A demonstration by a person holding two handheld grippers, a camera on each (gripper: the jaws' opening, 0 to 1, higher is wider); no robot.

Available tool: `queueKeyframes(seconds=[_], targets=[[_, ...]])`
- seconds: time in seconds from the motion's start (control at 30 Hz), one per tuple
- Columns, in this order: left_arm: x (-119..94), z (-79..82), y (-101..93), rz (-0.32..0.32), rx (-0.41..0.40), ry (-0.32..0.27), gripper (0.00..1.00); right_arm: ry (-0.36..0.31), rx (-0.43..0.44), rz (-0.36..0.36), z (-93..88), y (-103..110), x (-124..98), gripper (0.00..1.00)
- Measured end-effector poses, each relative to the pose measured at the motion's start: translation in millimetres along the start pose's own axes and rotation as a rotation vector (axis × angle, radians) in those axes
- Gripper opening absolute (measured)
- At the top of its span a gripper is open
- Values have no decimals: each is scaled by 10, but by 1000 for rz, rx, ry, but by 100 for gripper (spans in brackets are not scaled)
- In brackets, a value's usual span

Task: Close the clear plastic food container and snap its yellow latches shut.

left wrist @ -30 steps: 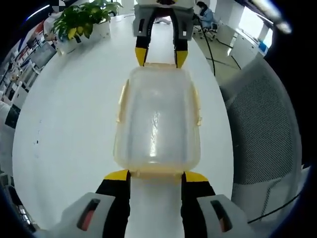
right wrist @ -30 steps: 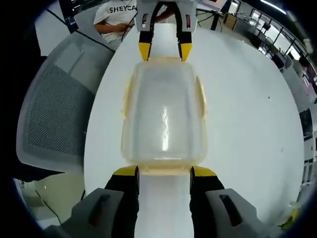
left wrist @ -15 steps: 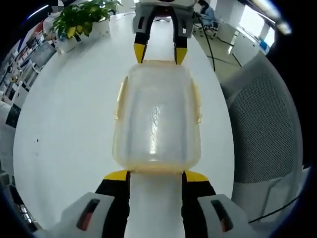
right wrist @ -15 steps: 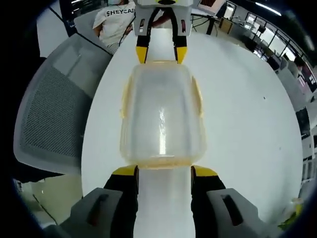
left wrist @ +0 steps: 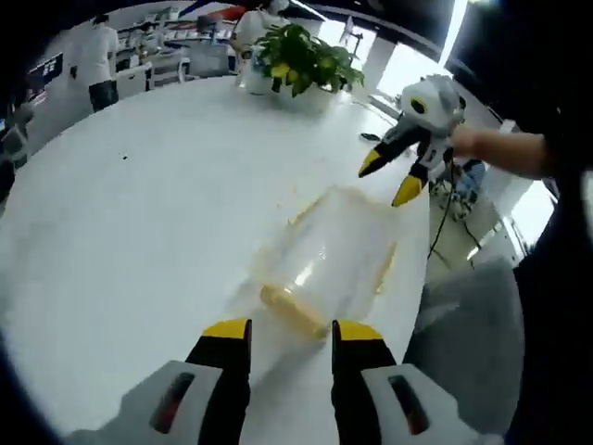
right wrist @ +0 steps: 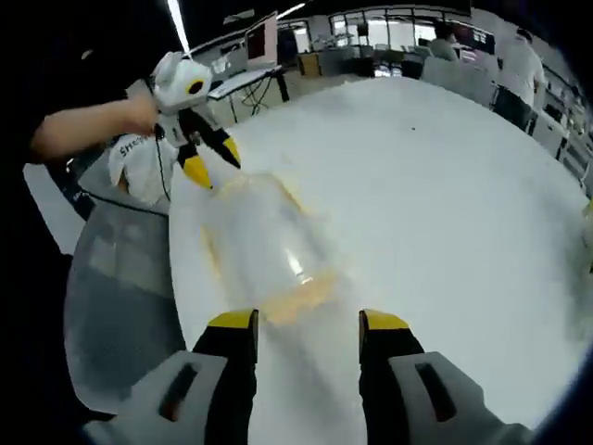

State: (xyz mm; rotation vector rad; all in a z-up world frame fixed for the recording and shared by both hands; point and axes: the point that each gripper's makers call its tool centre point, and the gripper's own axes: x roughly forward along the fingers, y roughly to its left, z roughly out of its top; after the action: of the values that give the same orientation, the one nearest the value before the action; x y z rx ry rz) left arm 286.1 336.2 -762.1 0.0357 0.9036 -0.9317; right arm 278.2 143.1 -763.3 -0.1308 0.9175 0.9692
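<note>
Resting shut on white table [left wrist: 139, 213]: container [left wrist: 329, 255] | both grippers' fingers spread, flanking it | potted plant [left wrist: 301, 60] behind

— Can you read any lettering from where you hold the tools?
— Barely. In your right gripper view, dark letters beginning "SHE" sit on a white shirt [right wrist: 139, 167] past the desk's [right wrist: 445, 213] edge; the rest is blurred. Nothing legible shows on the container or elsewhere.

Container [left wrist: 324, 260] and plant [left wrist: 301, 63] on white table [left wrist: 139, 204]
</note>
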Motion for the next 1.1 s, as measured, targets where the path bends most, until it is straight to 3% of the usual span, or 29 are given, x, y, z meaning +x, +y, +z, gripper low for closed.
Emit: queueKeyframes(seconds=[0.1,0.13,0.2,0.27,0.4,0.6,0.67,0.87,1.1], targets=[[56,10,-94,-12,-154,-64,29,-112,93,-14,129,17,4,41],[71,1,-83,4,-159,-68,29,-130,106,-17,144,20,8,41],[90,-20,-59,42,-112,-68,29,-108,110,-23,78,24,38,39],[117,-69,-33,75,-138,-57,30,-106,133,-14,58,60,71,38],[163,-112,-66,95,-172,-68,30,-110,186,-6,25,108,146,37],[207,-110,-112,108,-142,-71,29,-104,224,17,-31,195,256,33],[212,-119,-97,107,-171,-73,28,-81,210,7,-81,202,289,32],[207,-109,-74,116,-215,-83,24,-93,220,6,-48,186,270,27],[211,-115,-93,133,-200,-107,21,-64,188,7,-40,190,282,25]])
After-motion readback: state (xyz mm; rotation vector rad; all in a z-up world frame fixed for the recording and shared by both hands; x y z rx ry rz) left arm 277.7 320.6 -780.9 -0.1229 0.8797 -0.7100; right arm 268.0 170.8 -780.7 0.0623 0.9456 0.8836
